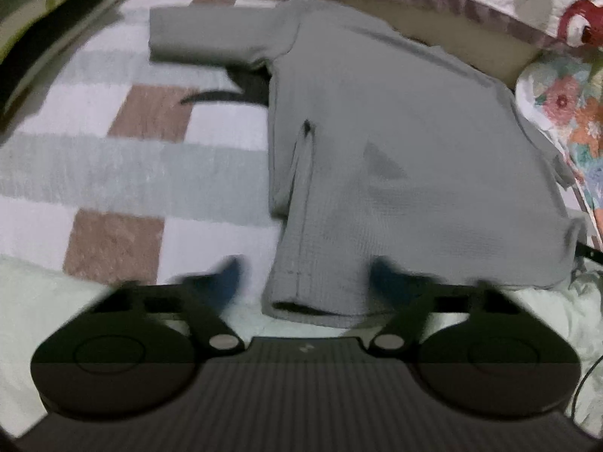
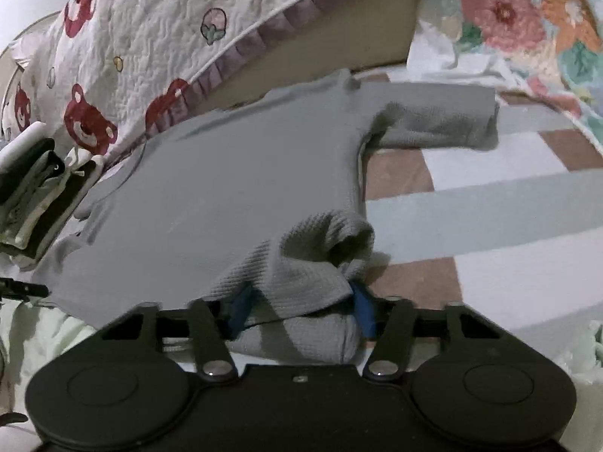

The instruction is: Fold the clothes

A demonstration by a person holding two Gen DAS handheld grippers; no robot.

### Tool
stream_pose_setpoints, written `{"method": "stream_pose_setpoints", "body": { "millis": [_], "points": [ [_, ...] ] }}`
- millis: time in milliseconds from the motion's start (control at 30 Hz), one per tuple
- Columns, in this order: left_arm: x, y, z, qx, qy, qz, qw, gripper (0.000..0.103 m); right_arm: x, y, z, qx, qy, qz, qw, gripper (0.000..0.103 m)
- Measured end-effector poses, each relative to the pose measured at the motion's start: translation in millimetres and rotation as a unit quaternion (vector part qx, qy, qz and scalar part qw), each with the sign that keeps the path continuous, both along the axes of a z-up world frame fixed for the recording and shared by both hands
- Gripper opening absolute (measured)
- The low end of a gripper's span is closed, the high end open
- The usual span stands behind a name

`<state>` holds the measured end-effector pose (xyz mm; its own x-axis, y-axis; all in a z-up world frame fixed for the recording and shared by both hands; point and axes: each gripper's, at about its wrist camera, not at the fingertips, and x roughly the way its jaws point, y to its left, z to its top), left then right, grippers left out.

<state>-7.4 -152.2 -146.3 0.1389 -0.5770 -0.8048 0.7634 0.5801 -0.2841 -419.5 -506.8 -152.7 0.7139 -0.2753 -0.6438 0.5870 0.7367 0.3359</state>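
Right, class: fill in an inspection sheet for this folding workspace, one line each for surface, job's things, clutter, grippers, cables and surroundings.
Surface: checked bedspread in white, grey and brown blocks.
Job's things: grey knit top lying flat, one sleeve stretched out sideways, the other sleeve bunched at the near hem.
Clutter: dark fabric piece poking out beside the top; stack of folded clothes at its far side.
Grippers: left hand-held gripper open astride the hem; right hand-held gripper shut on the bunched sleeve.
Cables: thin cable at the bed's edge.
Surroundings: bear-print quilt and floral cushion behind.
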Motion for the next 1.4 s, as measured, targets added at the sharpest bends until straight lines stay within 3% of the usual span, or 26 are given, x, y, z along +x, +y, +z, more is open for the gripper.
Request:
{"method": "stream_pose_setpoints", "body": {
  "millis": [33,133,233,333,467,533,667,700,733,833,900,1000,1067,1167,1233,1400],
  "points": [
    [-2,1,3,-0.005,-0.005,-0.007,1.0,0.016,-2,3,4,-0.009,-0.001,-0.004,1.0,0.023],
    [-11,5,13,-0.017,-0.026,-0.027,0.9992,0.008,-9,21,24,-0.047,-0.001,0.003,0.999,0.018],
    [-23,4,25,-0.031,-0.053,-0.038,0.9974,0.008,-5,38,39,-0.093,0.047,0.014,0.994,0.018],
    [-30,0,25,-0.022,-0.073,-0.043,0.9962,0.008,-1,46,40,-0.135,0.107,0.015,0.985,0.02],
    [-25,-1,15,-0.003,-0.05,-0.037,0.9981,0.008,-3,42,34,-0.13,0.094,0.011,0.987,0.022],
    [-21,1,12,0.001,-0.033,-0.034,0.9989,0.008,0,38,29,-0.134,0.09,0.005,0.987,0.037],
    [-20,3,12,-0.004,-0.025,-0.031,0.9992,0.008,3,32,17,-0.124,0.064,-0.01,0.99,0.042],
    [-20,3,11,-0.003,-0.026,-0.033,0.9991,0.008,6,33,15,-0.13,0.073,-0.01,0.989,0.036],
    [-21,3,11,-0.002,-0.026,-0.034,0.9991,0.008,9,37,14,-0.147,0.089,-0.008,0.985,0.012],
    [-31,5,23,-0.012,-0.072,-0.039,0.9966,0.008,13,51,21,-0.185,0.107,-0.017,0.977,0.008],
    [-42,8,39,-0.027,-0.115,-0.045,0.992,0.008,7,61,36,-0.196,0.096,-0.033,0.975,0.008],
    [-51,19,60,-0.058,-0.115,-0.038,0.991,0.007,-3,78,54,-0.203,0.082,-0.047,0.975,0.007],
    [-53,28,67,-0.072,-0.094,-0.026,0.9926,0.007,-15,84,63,-0.179,0.053,-0.059,0.981,0.007],
    [-50,41,73,-0.09,-0.049,-0.014,0.9946,0.007,-39,82,75,-0.096,-0.026,-0.079,0.992,0.007],
    [-44,48,75,-0.111,-0.011,-0.015,0.9937,0.007,-57,81,85,-0.057,-0.087,-0.07,0.992,0.007],
    [-34,68,88,-0.14,0.046,-0.003,0.9891,0.007,-91,89,127,-0.049,-0.163,-0.056,0.984,0.002]
  ]
}}
